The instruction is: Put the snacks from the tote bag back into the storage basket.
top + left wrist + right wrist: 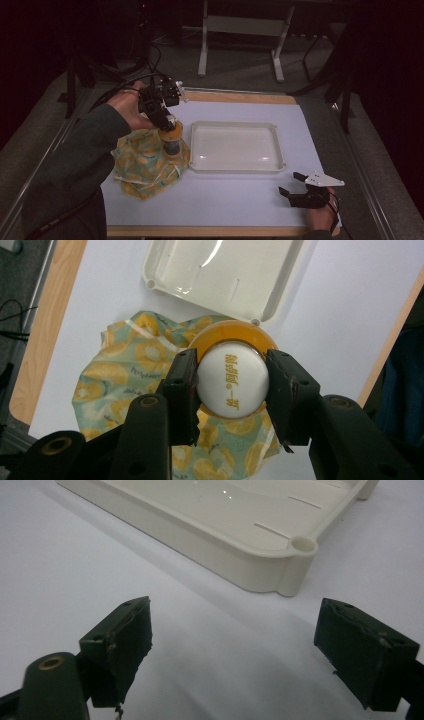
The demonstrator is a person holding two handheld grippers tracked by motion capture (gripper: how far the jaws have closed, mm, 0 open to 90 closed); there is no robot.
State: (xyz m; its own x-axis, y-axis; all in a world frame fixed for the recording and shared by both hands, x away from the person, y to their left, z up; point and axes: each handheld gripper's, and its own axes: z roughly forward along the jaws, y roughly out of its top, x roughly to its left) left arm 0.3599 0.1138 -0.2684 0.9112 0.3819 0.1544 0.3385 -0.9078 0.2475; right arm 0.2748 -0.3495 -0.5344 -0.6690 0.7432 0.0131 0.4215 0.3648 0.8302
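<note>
jar [233, 385] body hidden under lid [232, 377]

Left claw [232, 385] clamped, right claw [250, 650] agape

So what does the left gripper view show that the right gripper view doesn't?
Left gripper view: its tongs shut on a white-capped orange bottle with printed characters, above a yellow patterned cloth, with the table's wooden edge. Right gripper view: open tongs with nothing between them, low over the white mat. Both: the cream tray and the mat.
</note>
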